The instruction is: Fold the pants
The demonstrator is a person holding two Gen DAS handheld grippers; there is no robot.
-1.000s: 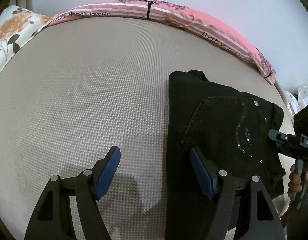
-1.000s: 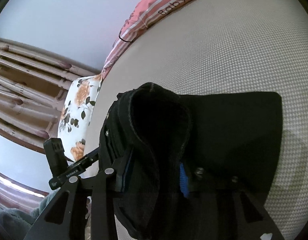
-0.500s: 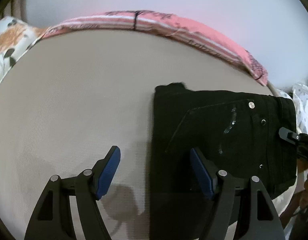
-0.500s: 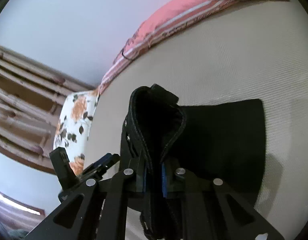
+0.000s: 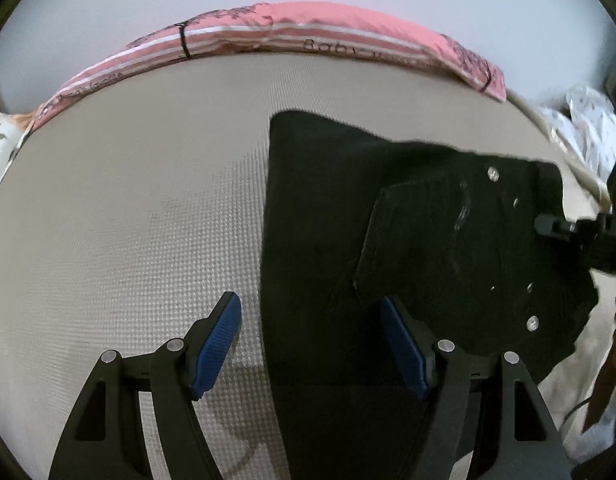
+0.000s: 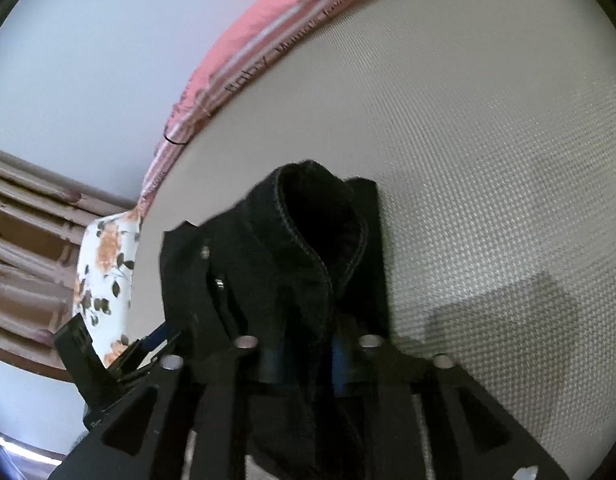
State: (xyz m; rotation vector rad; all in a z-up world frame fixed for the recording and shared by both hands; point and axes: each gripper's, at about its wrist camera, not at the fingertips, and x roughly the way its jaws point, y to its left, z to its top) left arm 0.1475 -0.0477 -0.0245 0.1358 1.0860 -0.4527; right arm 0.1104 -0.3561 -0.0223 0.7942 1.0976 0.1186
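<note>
I see the black pants point(image 5: 408, 240) lying folded on the beige mattress point(image 5: 128, 208), toward its right side in my left wrist view, a back pocket and several metal rivets facing up. A pink striped blanket point(image 5: 308, 36) runs along the far edge of the mattress.

My left gripper point(image 5: 310, 336) hangs over the left edge of the pants with its jaws wide apart; the blue pads point(image 5: 220, 340) press on nothing, and its jaws have just been opening a little further.

In my right wrist view a stitched fold of the waistband rises up between the fingers of my right gripper point(image 6: 308, 356). Its jaws stand narrow and have just been opening, with the denim between them; I cannot tell whether the pads grip it.
</note>
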